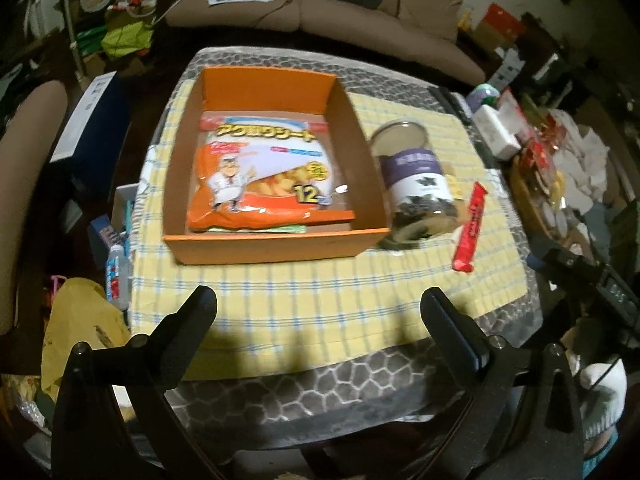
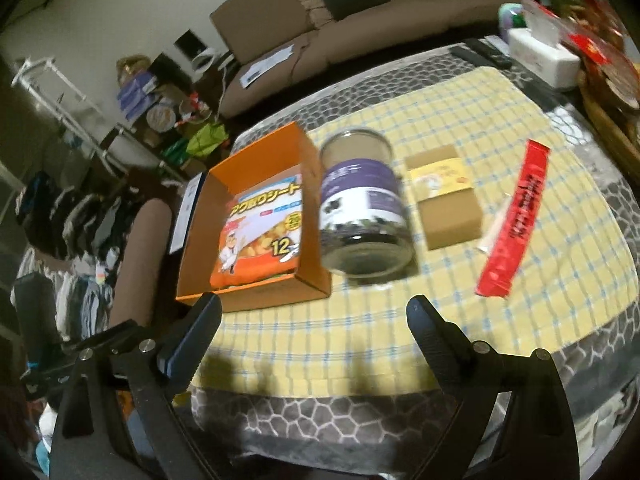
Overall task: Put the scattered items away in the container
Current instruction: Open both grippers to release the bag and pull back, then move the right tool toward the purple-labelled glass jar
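Orange box sits on the checked table, snack bag lying flat inside. Jar stands touching the box's right wall; beyond the jar, small brown carton, then red stick packet. Left tool and right tool both spread wide, empty, near the box's front.

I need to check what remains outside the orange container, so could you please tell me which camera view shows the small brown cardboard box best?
The right wrist view: the small brown cardboard box lies fully visible, between the clear purple-labelled jar and the red stick packet. In the left wrist view, the jar hides nearly all of it.
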Demonstrator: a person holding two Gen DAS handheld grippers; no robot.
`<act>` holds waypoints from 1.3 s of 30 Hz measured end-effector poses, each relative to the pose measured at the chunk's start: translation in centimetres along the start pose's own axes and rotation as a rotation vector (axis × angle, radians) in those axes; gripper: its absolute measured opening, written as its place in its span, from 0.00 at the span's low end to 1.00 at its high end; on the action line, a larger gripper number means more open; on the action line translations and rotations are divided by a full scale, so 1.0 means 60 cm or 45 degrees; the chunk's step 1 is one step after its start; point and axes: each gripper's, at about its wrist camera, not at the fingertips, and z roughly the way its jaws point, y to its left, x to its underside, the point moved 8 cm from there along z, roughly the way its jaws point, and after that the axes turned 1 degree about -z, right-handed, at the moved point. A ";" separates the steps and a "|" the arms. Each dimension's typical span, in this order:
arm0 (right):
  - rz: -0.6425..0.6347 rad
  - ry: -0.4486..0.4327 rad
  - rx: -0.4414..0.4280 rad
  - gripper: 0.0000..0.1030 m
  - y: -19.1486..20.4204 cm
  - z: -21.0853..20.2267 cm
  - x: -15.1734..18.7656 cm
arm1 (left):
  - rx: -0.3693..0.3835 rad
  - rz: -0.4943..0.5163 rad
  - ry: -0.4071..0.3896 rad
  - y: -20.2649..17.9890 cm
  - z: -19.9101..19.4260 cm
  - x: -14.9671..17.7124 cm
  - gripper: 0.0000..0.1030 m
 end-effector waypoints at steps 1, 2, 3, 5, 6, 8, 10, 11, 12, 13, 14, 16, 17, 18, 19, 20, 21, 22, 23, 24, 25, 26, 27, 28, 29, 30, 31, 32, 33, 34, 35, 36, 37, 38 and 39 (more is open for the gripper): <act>0.006 -0.004 0.005 0.93 -0.006 -0.004 -0.001 | 0.013 0.011 -0.002 -0.011 0.001 -0.002 0.99; 0.010 -0.007 0.014 0.93 -0.011 -0.007 -0.002 | 0.026 0.019 -0.001 -0.019 0.003 -0.004 0.99; 0.014 -0.009 0.024 0.93 -0.016 -0.009 -0.004 | 0.036 0.022 0.000 -0.026 0.005 -0.005 0.99; 0.023 -0.014 0.035 0.93 -0.026 -0.009 -0.009 | 0.079 0.036 -0.004 -0.044 0.012 -0.010 0.99; 0.030 -0.018 0.033 0.93 -0.031 -0.007 -0.015 | 0.090 0.040 -0.006 -0.051 0.016 -0.012 0.99; 0.034 -0.022 0.033 0.93 -0.037 0.000 -0.023 | 0.112 0.048 -0.001 -0.065 0.031 -0.019 0.99; 0.040 -0.014 0.036 0.93 -0.045 0.015 -0.030 | 0.144 0.052 0.003 -0.078 0.049 -0.027 0.99; 0.043 -0.010 0.037 0.93 -0.051 0.025 -0.035 | 0.154 0.058 0.007 -0.085 0.060 -0.031 0.99; 0.047 -0.015 0.035 0.93 -0.055 0.035 -0.042 | 0.163 0.066 0.009 -0.092 0.070 -0.035 0.99; 0.054 -0.022 0.028 0.93 -0.060 0.043 -0.048 | 0.176 0.074 0.007 -0.098 0.078 -0.039 0.99; 0.068 -0.035 0.014 0.93 -0.066 0.053 -0.055 | 0.192 0.082 0.001 -0.105 0.090 -0.046 0.99; 0.107 -0.051 -0.015 0.93 -0.078 0.071 -0.068 | 0.215 0.098 -0.009 -0.115 0.109 -0.057 0.99; 0.126 -0.056 -0.031 0.93 -0.084 0.082 -0.076 | 0.219 0.106 -0.015 -0.119 0.118 -0.063 0.99; 0.137 -0.059 -0.044 0.93 -0.089 0.092 -0.083 | 0.223 0.117 -0.031 -0.124 0.129 -0.070 0.99; 0.146 -0.063 -0.061 0.93 -0.093 0.104 -0.091 | 0.229 0.125 -0.046 -0.129 0.136 -0.074 0.99; 0.150 -0.064 -0.073 0.93 -0.097 0.112 -0.101 | 0.245 0.140 -0.067 -0.137 0.146 -0.081 0.99; 0.152 -0.068 -0.085 0.91 -0.100 0.121 -0.108 | 0.257 0.148 -0.079 -0.142 0.151 -0.084 0.99; 0.150 -0.076 -0.092 0.90 -0.101 0.129 -0.116 | 0.274 0.158 -0.090 -0.149 0.158 -0.088 0.99; 0.141 -0.084 -0.096 0.87 -0.102 0.139 -0.125 | 0.291 0.172 -0.098 -0.157 0.168 -0.091 0.99; 0.128 -0.087 -0.100 0.83 -0.103 0.147 -0.131 | 0.296 0.180 -0.097 -0.162 0.176 -0.094 0.99; 0.112 -0.088 -0.106 0.83 -0.103 0.157 -0.137 | 0.296 0.193 -0.093 -0.168 0.185 -0.095 0.99; 0.097 -0.076 -0.112 0.83 -0.102 0.168 -0.141 | 0.299 0.215 -0.085 -0.176 0.197 -0.095 0.99; 0.088 -0.063 -0.117 0.82 -0.102 0.177 -0.144 | 0.299 0.229 -0.081 -0.181 0.204 -0.095 0.99; 0.082 -0.047 -0.122 0.82 -0.101 0.185 -0.145 | 0.295 0.244 -0.077 -0.187 0.211 -0.094 0.99; 0.078 -0.033 -0.131 0.82 -0.099 0.193 -0.146 | 0.292 0.259 -0.072 -0.193 0.220 -0.094 0.99; 0.078 -0.025 -0.139 0.82 -0.098 0.197 -0.144 | 0.294 0.264 -0.069 -0.196 0.224 -0.093 0.99; 0.079 -0.013 -0.145 0.82 -0.097 0.203 -0.143 | 0.299 0.269 -0.065 -0.199 0.229 -0.093 0.99; 0.082 0.001 -0.150 0.82 -0.098 0.209 -0.142 | 0.306 0.273 -0.053 -0.203 0.235 -0.091 0.99; 0.081 0.014 -0.160 0.82 -0.095 0.214 -0.141 | 0.312 0.275 -0.045 -0.204 0.240 -0.091 0.99; 0.072 0.023 -0.165 0.82 -0.092 0.218 -0.140 | 0.324 0.280 -0.035 -0.206 0.244 -0.089 0.99; 0.057 0.031 -0.158 0.82 -0.091 0.221 -0.138 | 0.338 0.291 -0.021 -0.210 0.250 -0.087 0.99; 0.040 0.041 -0.142 0.82 -0.090 0.225 -0.136 | 0.346 0.298 -0.014 -0.212 0.250 -0.086 0.99; 0.026 0.051 -0.131 0.82 -0.090 0.228 -0.136 | 0.355 0.306 -0.007 -0.216 0.253 -0.086 0.99; 0.023 0.061 -0.127 0.82 -0.091 0.232 -0.134 | 0.358 0.313 0.001 -0.219 0.257 -0.085 0.99; 0.030 0.070 -0.130 0.82 -0.092 0.235 -0.132 | 0.351 0.318 0.015 -0.220 0.263 -0.086 0.99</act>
